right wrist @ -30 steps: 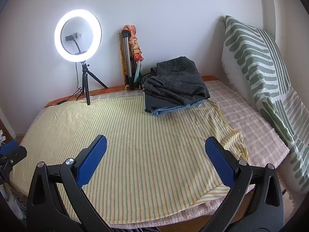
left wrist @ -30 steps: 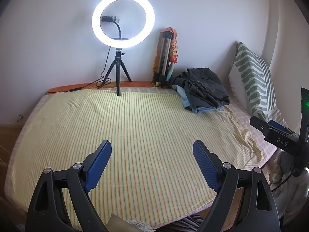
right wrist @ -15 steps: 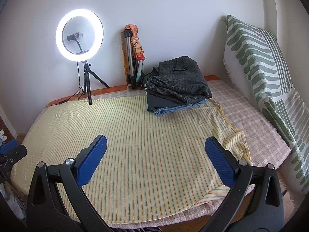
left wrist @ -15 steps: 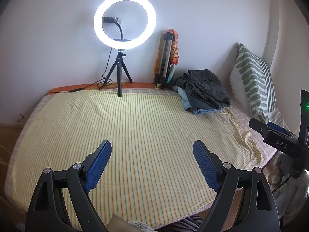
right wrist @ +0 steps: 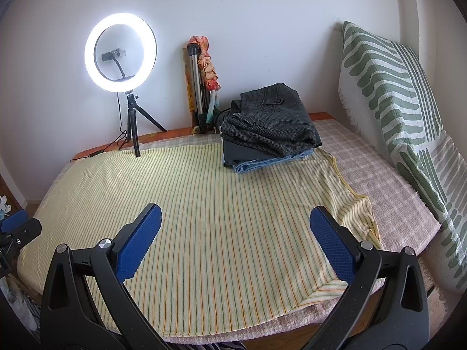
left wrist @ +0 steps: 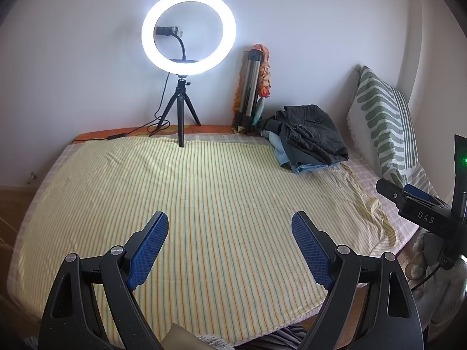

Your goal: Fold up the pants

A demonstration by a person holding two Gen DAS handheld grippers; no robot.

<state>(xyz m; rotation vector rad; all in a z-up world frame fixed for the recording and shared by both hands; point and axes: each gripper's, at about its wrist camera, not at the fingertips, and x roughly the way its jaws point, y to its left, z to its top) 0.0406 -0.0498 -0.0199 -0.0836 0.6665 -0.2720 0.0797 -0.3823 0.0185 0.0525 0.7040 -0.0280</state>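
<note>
A stack of folded pants (left wrist: 309, 140), dark grey on top and light blue at the bottom, lies at the back right of the bed; it also shows in the right wrist view (right wrist: 268, 128). My left gripper (left wrist: 230, 224) is open and empty above the near part of the yellow striped sheet (left wrist: 204, 192). My right gripper (right wrist: 235, 215) is open and empty above the same sheet (right wrist: 219, 204). The right gripper's body (left wrist: 420, 215) shows at the right edge of the left wrist view. The left gripper's body (right wrist: 17, 227) shows at the left edge of the right wrist view.
A lit ring light on a small tripod (left wrist: 186, 35) stands at the back of the bed, also in the right wrist view (right wrist: 119, 52). A folded tripod with orange cloth (right wrist: 201, 84) leans on the wall. A green patterned pillow (right wrist: 394, 93) stands at the right.
Both grippers have drawn back and up slightly, so the bed looks a little farther. Both stay open and empty. Nothing on the bed has moved.
</note>
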